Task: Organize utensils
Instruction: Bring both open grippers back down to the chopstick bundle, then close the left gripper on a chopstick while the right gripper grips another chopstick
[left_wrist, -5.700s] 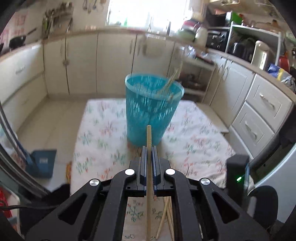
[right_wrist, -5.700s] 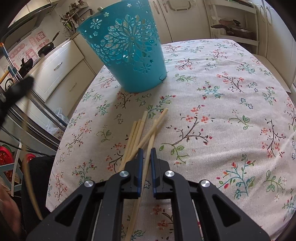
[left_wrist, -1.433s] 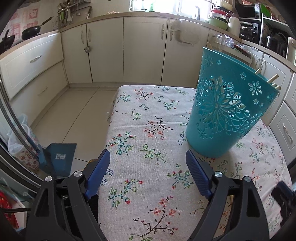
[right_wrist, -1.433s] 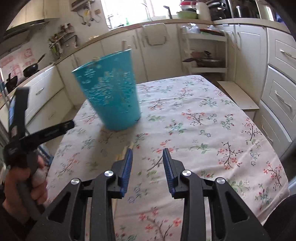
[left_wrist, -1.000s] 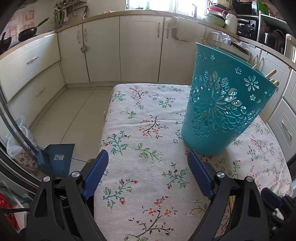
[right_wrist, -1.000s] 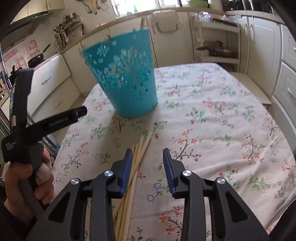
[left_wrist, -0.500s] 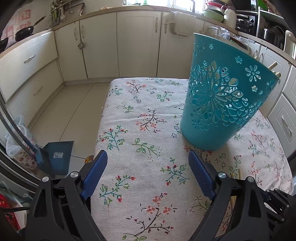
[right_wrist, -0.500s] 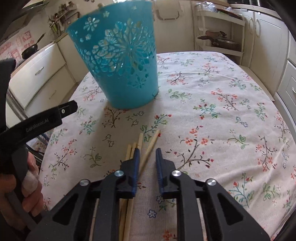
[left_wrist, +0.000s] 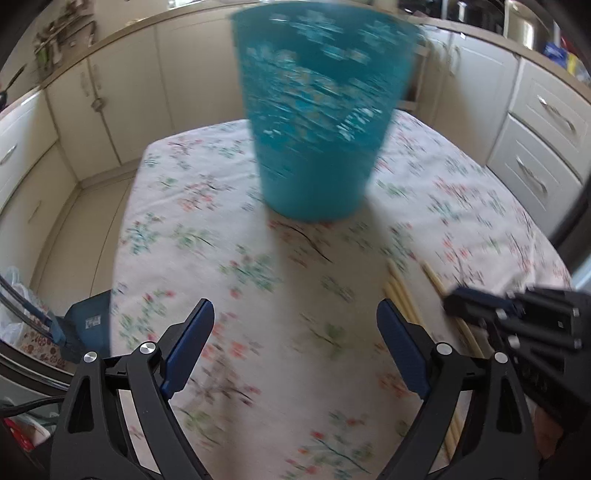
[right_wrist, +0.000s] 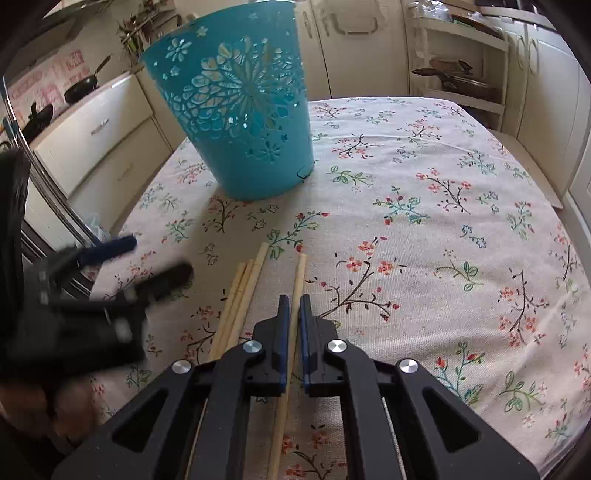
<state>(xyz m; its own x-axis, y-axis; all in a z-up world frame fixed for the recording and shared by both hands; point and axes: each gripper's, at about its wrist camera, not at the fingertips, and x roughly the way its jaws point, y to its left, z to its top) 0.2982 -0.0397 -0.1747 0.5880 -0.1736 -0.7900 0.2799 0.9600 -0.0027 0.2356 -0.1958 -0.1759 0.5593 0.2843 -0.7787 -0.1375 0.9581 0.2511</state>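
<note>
One chopstick (right_wrist: 295, 295) is now clenched between the blue pads of my right claw (right_wrist: 291, 306), and it lies flat on the flowered table (right_wrist: 443, 240) with its far tip pointing toward the turquoise basket (right_wrist: 236, 110). Three more chopsticks (right_wrist: 240, 291) lie just beside it on the left, close together, and I think my pads do not touch them. My left claw (left_wrist: 295, 332) is released, the jaws stand wide with nothing between them, and it hangs over the cloth near the same bundle.

For this step I judge that the lift must be straight up first, so the stick does not drag its neighbours or roll them off the edge. I hold it rather near the back end, so the long front part can swing; a slow turn of the wrist is better. Then I should bring the tip over the rim of the basket, tilt it down, and let go only when it is inside. The basket looks light and could tip if the stick knocks its wall.
</note>
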